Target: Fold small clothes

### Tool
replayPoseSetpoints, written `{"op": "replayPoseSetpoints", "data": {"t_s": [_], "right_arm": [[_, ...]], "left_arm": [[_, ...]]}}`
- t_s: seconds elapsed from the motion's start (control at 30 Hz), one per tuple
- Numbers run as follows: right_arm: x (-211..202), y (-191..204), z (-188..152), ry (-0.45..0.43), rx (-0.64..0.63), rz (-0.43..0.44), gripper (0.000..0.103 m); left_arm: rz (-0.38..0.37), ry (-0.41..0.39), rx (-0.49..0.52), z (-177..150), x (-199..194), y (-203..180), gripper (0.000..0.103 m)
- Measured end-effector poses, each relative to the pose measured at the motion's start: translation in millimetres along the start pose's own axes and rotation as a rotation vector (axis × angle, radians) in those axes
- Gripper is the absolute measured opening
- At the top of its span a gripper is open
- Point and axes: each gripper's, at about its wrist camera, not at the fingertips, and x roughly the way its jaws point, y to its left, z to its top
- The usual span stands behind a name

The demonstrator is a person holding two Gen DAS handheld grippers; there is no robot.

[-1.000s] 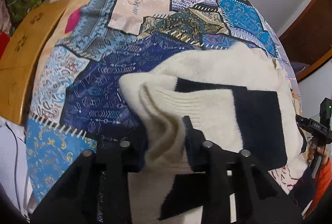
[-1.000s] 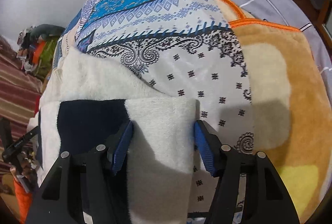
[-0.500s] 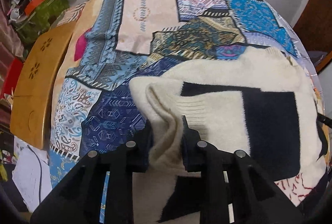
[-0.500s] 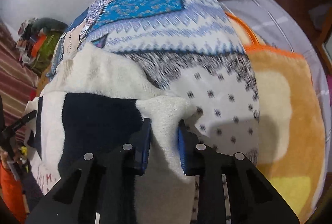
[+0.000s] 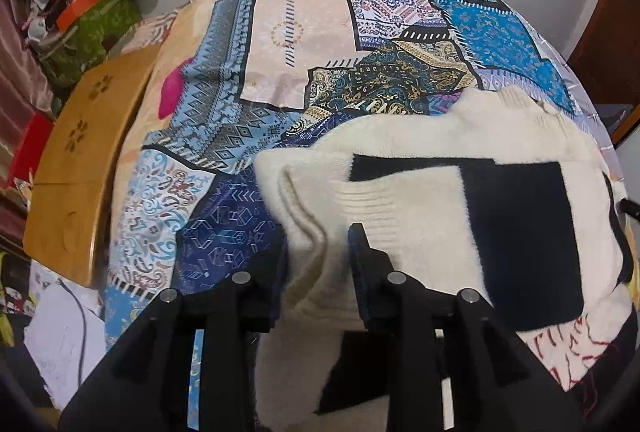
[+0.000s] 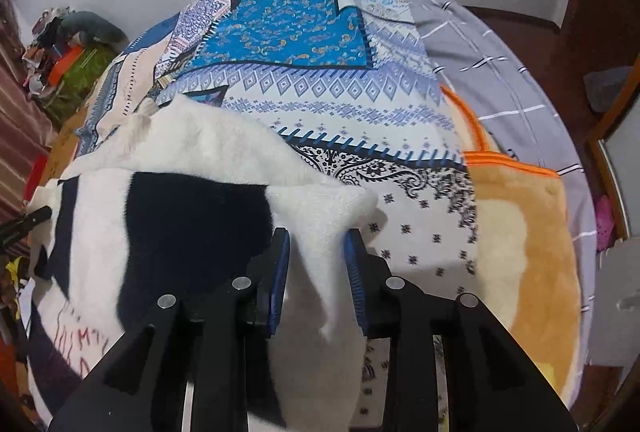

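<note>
On patchwork bedspread: sweater, both grippers pinching it.

1. A bed carries everything, covered by a patchwork sheet of blue, beige and paisley panels.
2. A cream and black sweater lies directly on the sheet at its near side, with red lettering at its near edge.
3. In the right wrist view the same sweater spreads over the white, black-motif panel of the patchwork sheet.
4. To the right of the sheet lies a tan fleece blanket with an orange edge.
5. A grey cloth with thin white lines lies beyond the blanket and beside the sheet.
</note>
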Motion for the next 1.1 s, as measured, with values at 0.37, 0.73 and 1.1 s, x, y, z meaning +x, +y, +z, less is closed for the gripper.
{"op": "replayPoseSetpoints", "data": {"t_s": [0.37, 0.73, 1.1], "right_arm": [[-82.4, 26.1, -12.9, -0.125, -0.059, 0.020, 0.050], [-142.5, 56.2, -47.0, -0.206, -0.152, -0.041, 0.083], [-155.6, 61.9, -97.2, -0.147, -0.176, -0.043, 0.086]], "left_arm": [[-0.009, -0.080, 0.022, -13.6, -64.1, -5.1, 0.045], [-0.035, -0.229, 0.072, -42.0, -140.8, -22.8, 0.077], [-0.074, -0.203, 0.054, -93.7, -164.0, -10.7, 0.089]]}}
